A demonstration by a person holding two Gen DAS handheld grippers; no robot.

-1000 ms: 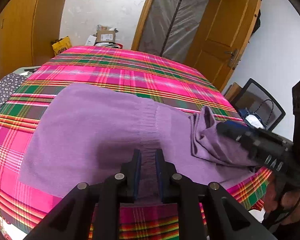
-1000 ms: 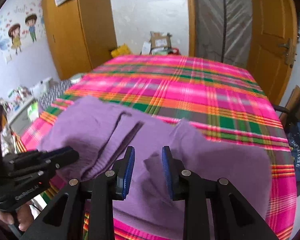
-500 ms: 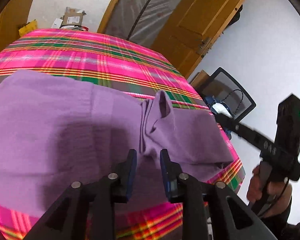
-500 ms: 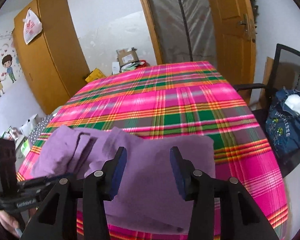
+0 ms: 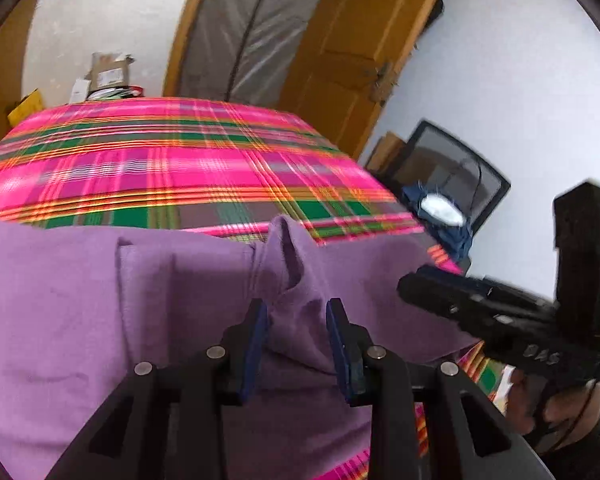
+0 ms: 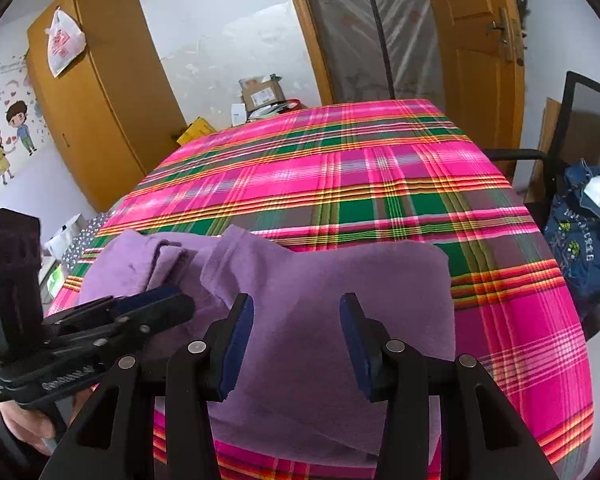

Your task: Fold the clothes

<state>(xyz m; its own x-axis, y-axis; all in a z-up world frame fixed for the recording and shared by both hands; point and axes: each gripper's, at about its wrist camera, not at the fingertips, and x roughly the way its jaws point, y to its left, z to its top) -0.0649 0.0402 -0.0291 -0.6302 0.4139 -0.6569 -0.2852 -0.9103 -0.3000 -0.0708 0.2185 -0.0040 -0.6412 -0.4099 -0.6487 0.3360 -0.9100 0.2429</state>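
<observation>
Purple garment (image 6: 324,320): one (folded); grippers: two.

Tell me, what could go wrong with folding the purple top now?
1. The purple top lies near the front edge of the plaid cloth; a tug toward the person might drag it off.
2. A bunched fold stands up in the middle; pressed flat as it is, it could leave a lumpy fold.
3. The left gripper, its jaws opening, and the open right gripper sit close together and could bump.
</observation>
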